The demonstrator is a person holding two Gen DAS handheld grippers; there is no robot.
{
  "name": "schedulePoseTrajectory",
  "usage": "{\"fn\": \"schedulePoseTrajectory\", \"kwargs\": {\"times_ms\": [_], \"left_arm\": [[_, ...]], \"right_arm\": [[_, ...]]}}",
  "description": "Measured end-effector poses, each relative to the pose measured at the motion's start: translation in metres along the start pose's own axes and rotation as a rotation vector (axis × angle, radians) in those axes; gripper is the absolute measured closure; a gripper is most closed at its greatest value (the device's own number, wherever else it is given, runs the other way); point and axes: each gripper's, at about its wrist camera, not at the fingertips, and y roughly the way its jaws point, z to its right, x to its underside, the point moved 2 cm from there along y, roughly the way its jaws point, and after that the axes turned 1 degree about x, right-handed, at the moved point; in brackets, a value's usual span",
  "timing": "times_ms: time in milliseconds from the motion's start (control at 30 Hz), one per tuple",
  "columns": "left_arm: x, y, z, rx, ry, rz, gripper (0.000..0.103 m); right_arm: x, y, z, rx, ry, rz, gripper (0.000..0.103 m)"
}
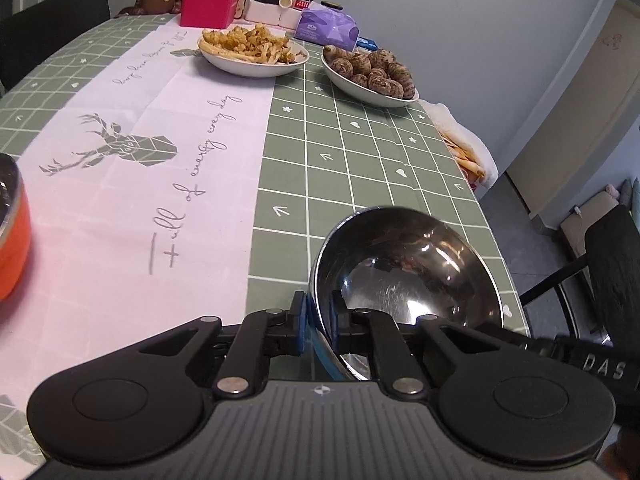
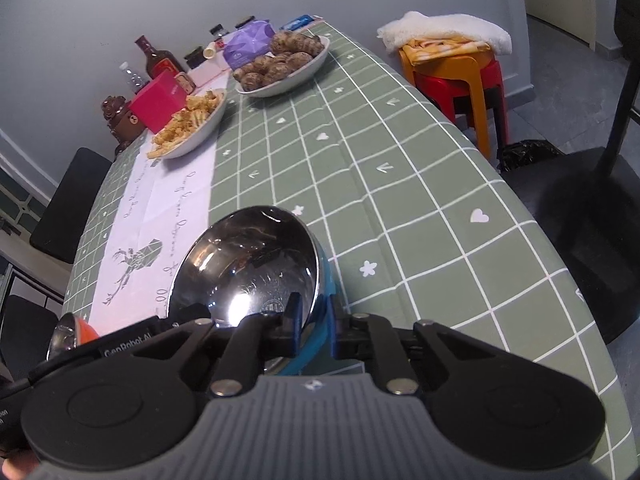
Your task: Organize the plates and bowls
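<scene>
A steel bowl with a blue outer wall [image 1: 404, 272] sits tilted near the front right of the table. My left gripper [image 1: 320, 316] is shut on its left rim, one pad inside and one outside. In the right wrist view the same bowl [image 2: 248, 268] has my right gripper [image 2: 316, 316] shut on its right rim. An orange bowl with a steel lining [image 1: 12, 240] stands at the far left, also visible as the orange bowl [image 2: 76, 330]. A white plate of fried food [image 1: 252, 52] and a white plate of taro roots [image 1: 368, 76] sit at the far end.
A pink box [image 1: 210, 2], bottles and jars line the far table end. A purple pack [image 1: 328, 30] lies beside the plates. Stacked orange and red stools [image 2: 460, 76] with a white towel stand off the right edge. Dark chairs [image 2: 68, 204] flank the table.
</scene>
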Motion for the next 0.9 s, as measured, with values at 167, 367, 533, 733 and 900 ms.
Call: {"fn": "schedulePoseTrajectory", "kwargs": {"times_ms": [167, 367, 533, 733, 900], "left_arm": [[0.006, -0.047, -0.011, -0.011, -0.003, 0.042, 0.090], [0.026, -0.103, -0.025, -0.039, -0.036, 0.013, 0.090], [0.051, -0.136, -0.044, -0.013, -0.079, -0.012, 0.090], [0.089, -0.155, -0.058, 0.005, -0.085, -0.073, 0.089], [0.113, -0.153, -0.058, 0.057, -0.077, -0.145, 0.088]], "right_arm": [[0.010, -0.021, -0.017, -0.051, -0.028, -0.045, 0.094], [0.037, -0.065, -0.044, -0.118, -0.114, -0.043, 0.094], [0.068, -0.094, -0.052, -0.166, -0.144, -0.071, 0.093], [0.118, -0.104, -0.040, -0.164, -0.143, -0.118, 0.094], [0.139, -0.116, -0.016, -0.158, -0.121, -0.111, 0.095]]}}
